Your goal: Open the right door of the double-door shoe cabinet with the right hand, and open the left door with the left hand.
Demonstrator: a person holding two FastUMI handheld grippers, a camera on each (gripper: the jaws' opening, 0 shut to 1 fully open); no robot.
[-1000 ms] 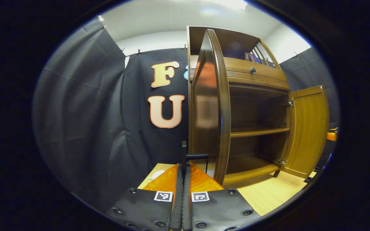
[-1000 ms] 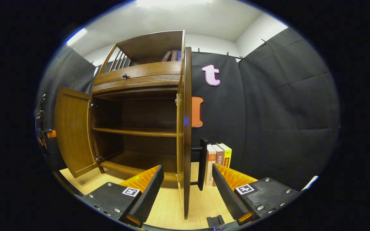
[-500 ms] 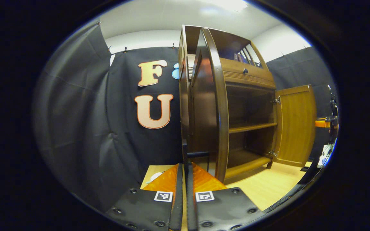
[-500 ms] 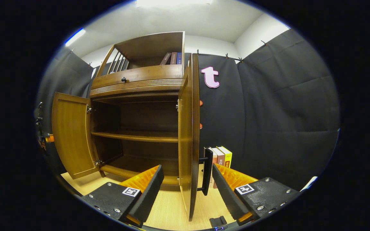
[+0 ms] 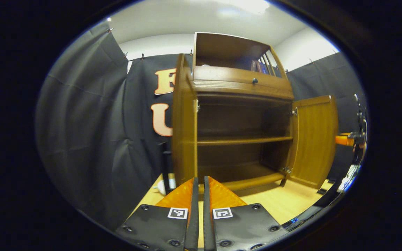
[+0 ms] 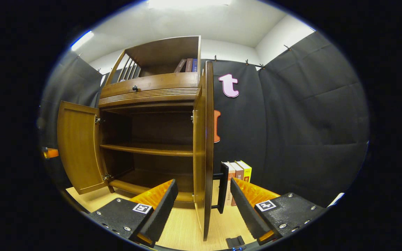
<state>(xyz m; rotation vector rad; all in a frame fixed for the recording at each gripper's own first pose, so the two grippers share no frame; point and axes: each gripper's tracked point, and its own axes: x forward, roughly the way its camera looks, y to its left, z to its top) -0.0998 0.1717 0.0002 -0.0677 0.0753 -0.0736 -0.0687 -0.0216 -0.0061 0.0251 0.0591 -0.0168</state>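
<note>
Black screwed tool (image 5: pixel 199 195) plates, square markers

Book titles (image 6: pixel 236 174) (too small)

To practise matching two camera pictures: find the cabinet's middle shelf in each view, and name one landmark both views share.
Left gripper view: the middle shelf runs across the open cabinet, right of picture centre, above the left gripper.
Right gripper view: the middle shelf lies left of centre, between the two open doors.
Shared landmark: the small dark drawer knob above the opening.
</note>
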